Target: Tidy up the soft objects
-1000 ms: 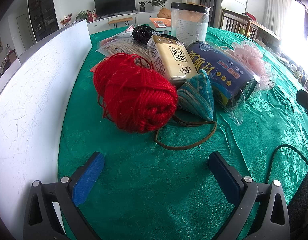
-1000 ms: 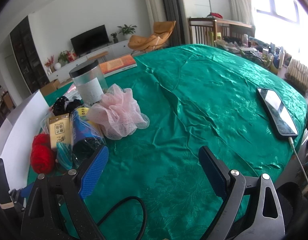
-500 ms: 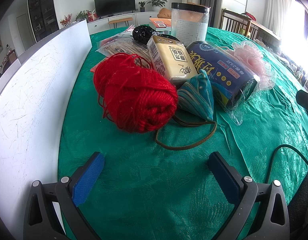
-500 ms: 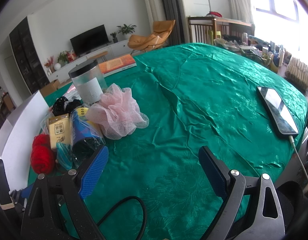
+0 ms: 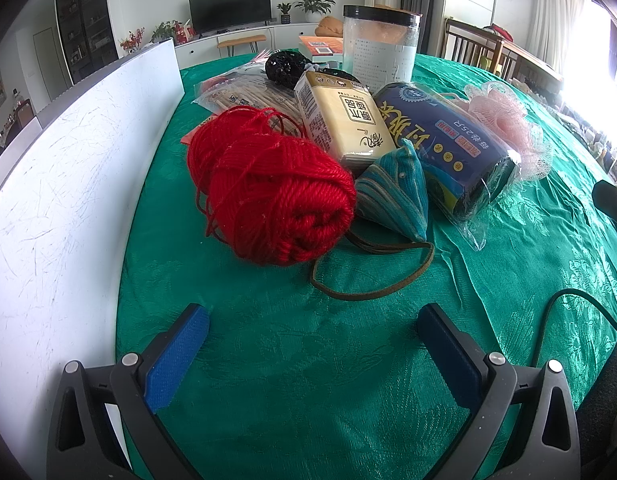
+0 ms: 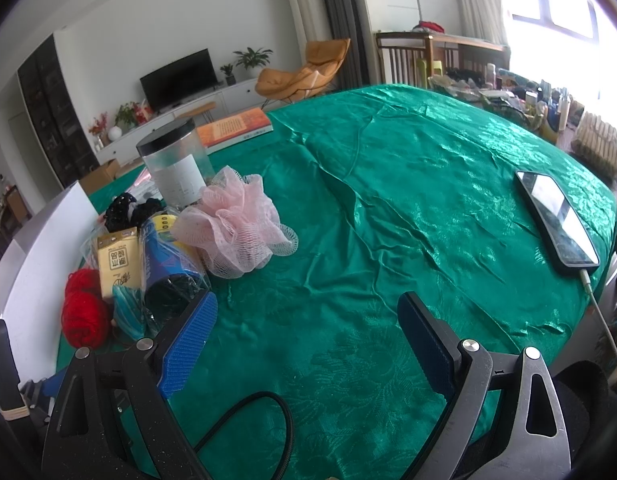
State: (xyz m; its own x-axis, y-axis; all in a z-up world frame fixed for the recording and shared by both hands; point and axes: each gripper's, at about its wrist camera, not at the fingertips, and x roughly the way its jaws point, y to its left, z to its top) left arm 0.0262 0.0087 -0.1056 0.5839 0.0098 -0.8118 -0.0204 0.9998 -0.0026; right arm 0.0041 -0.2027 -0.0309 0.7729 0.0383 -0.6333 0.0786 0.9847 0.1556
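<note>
A red yarn ball (image 5: 268, 196) lies on the green tablecloth (image 5: 308, 360), just ahead of my open left gripper (image 5: 312, 320). Right of the yarn sits a teal striped pouch (image 5: 396, 196) with a brown cord (image 5: 372, 272). Behind them lie a beige tissue pack (image 5: 340, 120), a blue wrapped roll (image 5: 444, 140), a pink mesh sponge (image 5: 504, 120) and a black scrunchie (image 5: 284, 68). My right gripper (image 6: 308, 320) hangs open over bare cloth, with the pink mesh sponge (image 6: 236, 232) and yarn ball (image 6: 84, 312) to its left.
A white board (image 5: 68, 200) stands along the left side. A clear jar with a black lid (image 5: 380, 52) stands behind the pile. A phone (image 6: 556, 216) on a charging cable lies at the table's right. A black cable (image 6: 260, 416) runs under my right gripper.
</note>
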